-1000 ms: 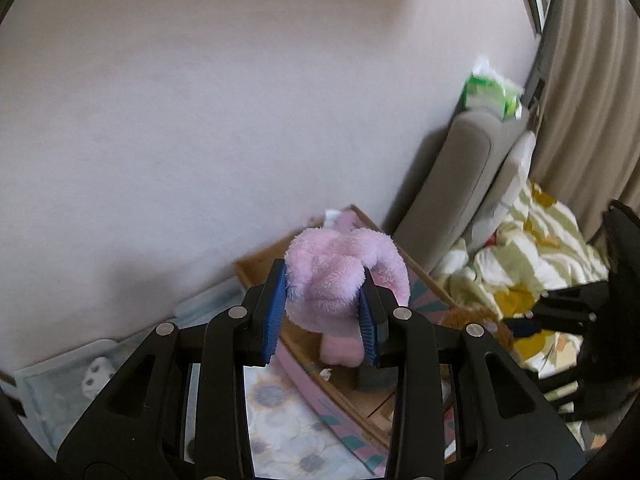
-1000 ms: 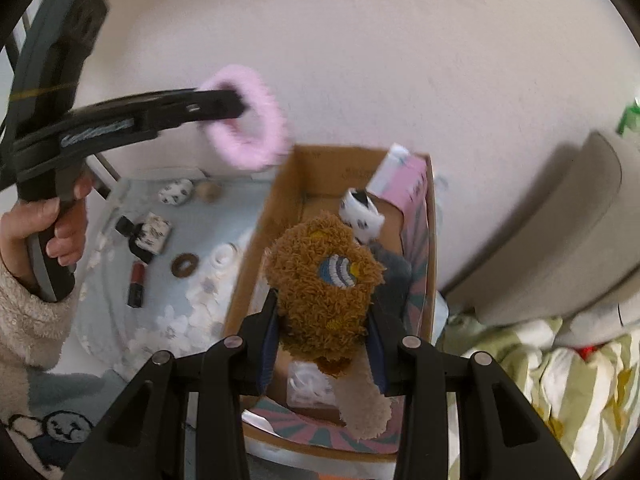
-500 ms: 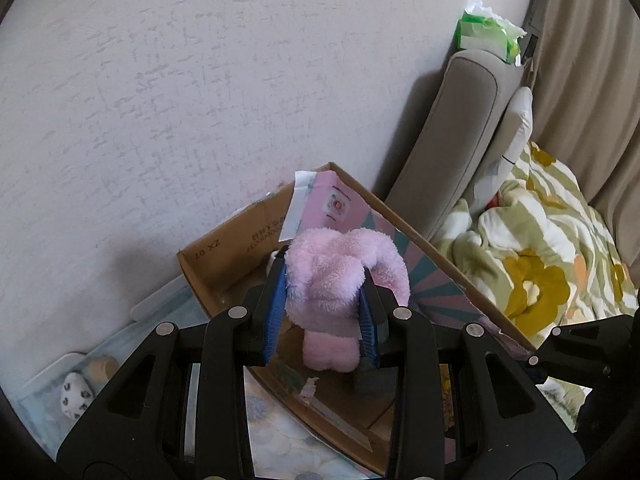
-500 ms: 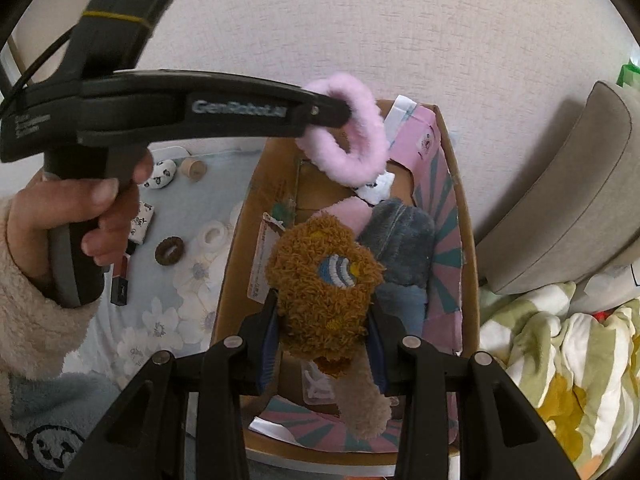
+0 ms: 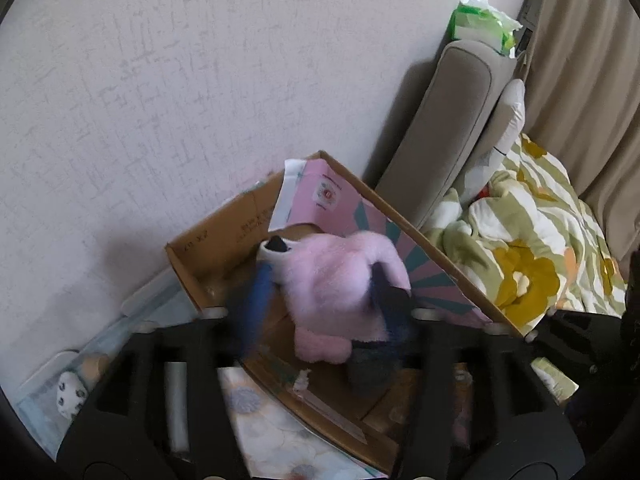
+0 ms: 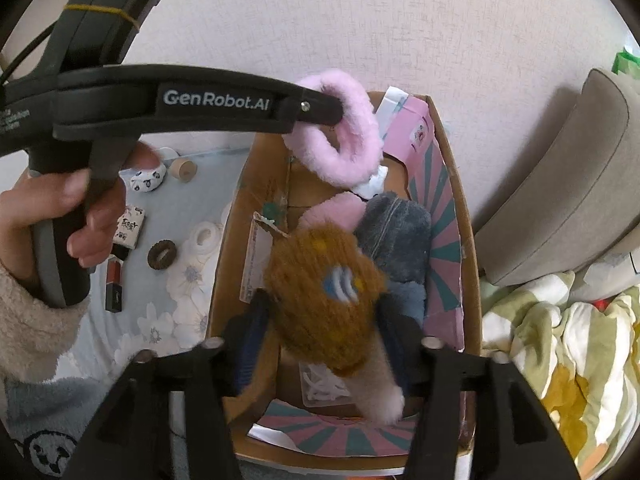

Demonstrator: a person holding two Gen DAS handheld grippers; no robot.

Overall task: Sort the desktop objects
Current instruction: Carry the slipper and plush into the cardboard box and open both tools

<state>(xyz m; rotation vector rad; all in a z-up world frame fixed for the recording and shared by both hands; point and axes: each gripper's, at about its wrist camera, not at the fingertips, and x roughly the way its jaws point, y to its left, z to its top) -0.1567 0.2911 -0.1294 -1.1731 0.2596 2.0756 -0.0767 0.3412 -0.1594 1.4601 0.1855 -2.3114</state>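
Observation:
My left gripper (image 5: pixel 320 280) hangs over the open cardboard box (image 5: pixel 208 256). Its jaws are spread and blurred, and the fluffy pink ring (image 5: pixel 340 276) still sits between them; it also shows at the left gripper's tip in the right wrist view (image 6: pixel 340 148). My right gripper (image 6: pixel 320 312) is over the same box (image 6: pixel 468 280), jaws spread and blurred, with the brown plush toy (image 6: pixel 324 296) between them. Inside the box lie a pink plush (image 6: pixel 340 212) and a grey plush (image 6: pixel 396 236).
Small items lie on the floral mat (image 6: pixel 176 300) left of the box: a panda ball (image 6: pixel 146 178), a wooden spool (image 6: pixel 184 168), a brown ring (image 6: pixel 162 254), a lipstick (image 6: pixel 114 286). A grey headboard (image 6: pixel 560 184) and a bed quilt (image 6: pixel 560 340) are to the right.
Both grippers have moved over the box and lowered. Both pairs of jaws have spread apart from the plush items they were clamping.

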